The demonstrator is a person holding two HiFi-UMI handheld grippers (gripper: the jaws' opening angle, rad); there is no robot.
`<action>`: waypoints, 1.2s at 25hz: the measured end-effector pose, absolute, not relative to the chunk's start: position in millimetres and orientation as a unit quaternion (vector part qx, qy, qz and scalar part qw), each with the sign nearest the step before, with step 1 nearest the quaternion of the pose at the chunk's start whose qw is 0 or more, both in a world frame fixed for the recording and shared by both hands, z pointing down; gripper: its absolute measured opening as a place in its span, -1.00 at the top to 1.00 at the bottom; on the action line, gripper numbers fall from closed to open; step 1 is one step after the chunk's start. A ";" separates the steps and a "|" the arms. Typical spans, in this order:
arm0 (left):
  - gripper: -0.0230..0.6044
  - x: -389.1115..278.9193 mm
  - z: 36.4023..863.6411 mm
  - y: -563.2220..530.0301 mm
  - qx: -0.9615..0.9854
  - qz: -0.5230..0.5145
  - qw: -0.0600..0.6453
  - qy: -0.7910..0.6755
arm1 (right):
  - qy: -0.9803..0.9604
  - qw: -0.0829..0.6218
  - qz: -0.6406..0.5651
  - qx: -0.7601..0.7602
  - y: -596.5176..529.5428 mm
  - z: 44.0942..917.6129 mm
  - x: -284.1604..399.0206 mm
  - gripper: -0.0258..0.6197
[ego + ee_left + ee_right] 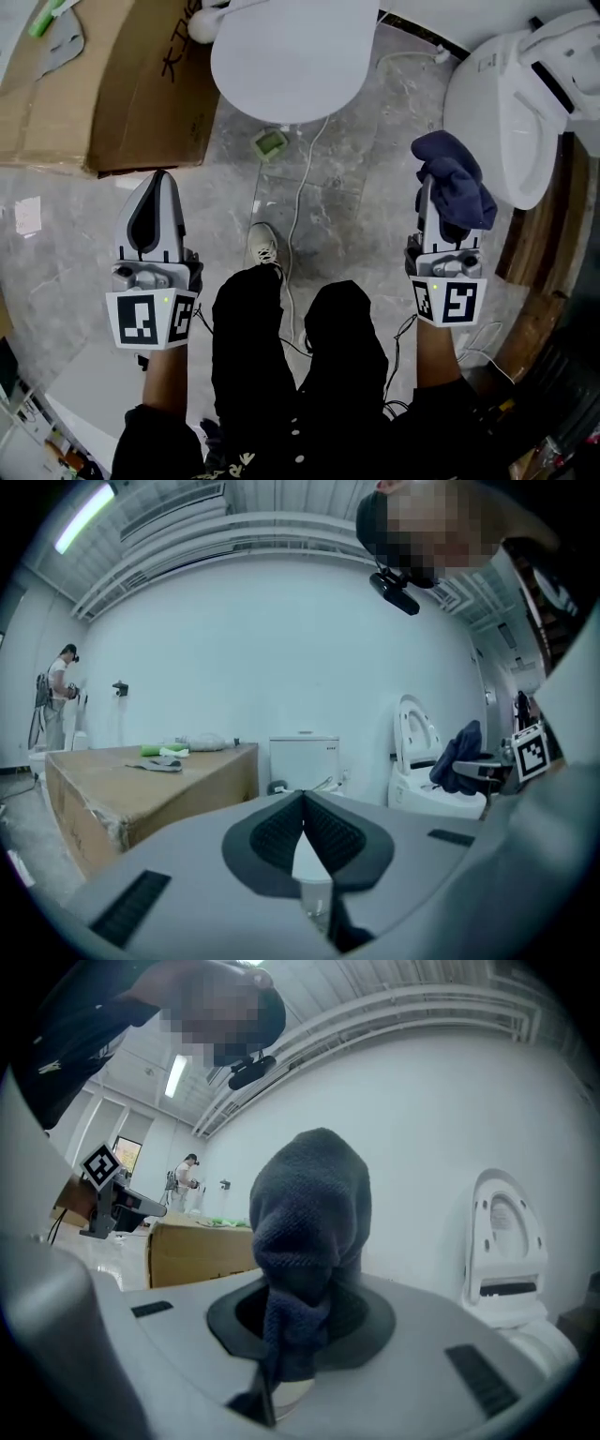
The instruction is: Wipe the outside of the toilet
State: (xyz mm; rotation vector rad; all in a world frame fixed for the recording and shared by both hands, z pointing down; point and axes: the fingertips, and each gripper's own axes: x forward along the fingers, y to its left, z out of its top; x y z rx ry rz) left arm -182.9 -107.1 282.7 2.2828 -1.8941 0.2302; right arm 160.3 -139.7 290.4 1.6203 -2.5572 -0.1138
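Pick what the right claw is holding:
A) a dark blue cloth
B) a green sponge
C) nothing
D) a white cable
A: in the right gripper view, the right claw is shut on a dark blue cloth that bunches up above its tips.

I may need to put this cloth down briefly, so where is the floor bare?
Bare floor lies between the white cable and the right-hand toilet, and below the cardboard box left of the left gripper. Crowded at the middle toilet's foot: cable, small green item.
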 end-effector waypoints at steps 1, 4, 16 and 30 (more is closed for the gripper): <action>0.90 -181.7 270.6 -106.3 0.761 0.070 0.092 -0.638 | -0.843 0.058 -0.037 0.534 -139.6 276.5 160.4 0.72; 0.90 -174.2 233.1 -103.8 0.751 0.051 0.112 -0.649 | -0.843 0.053 -0.029 0.535 -139.0 234.4 161.7 0.72; 0.91 -176.8 79.9 -95.7 0.739 0.033 0.131 -0.660 | -0.838 0.051 -0.022 0.543 -133.2 70.8 158.4 0.72; 0.91 -184.2 -58.3 -97.7 0.758 0.029 0.119 -0.641 | -0.830 0.037 -0.036 0.555 -120.8 -85.7 158.0 0.72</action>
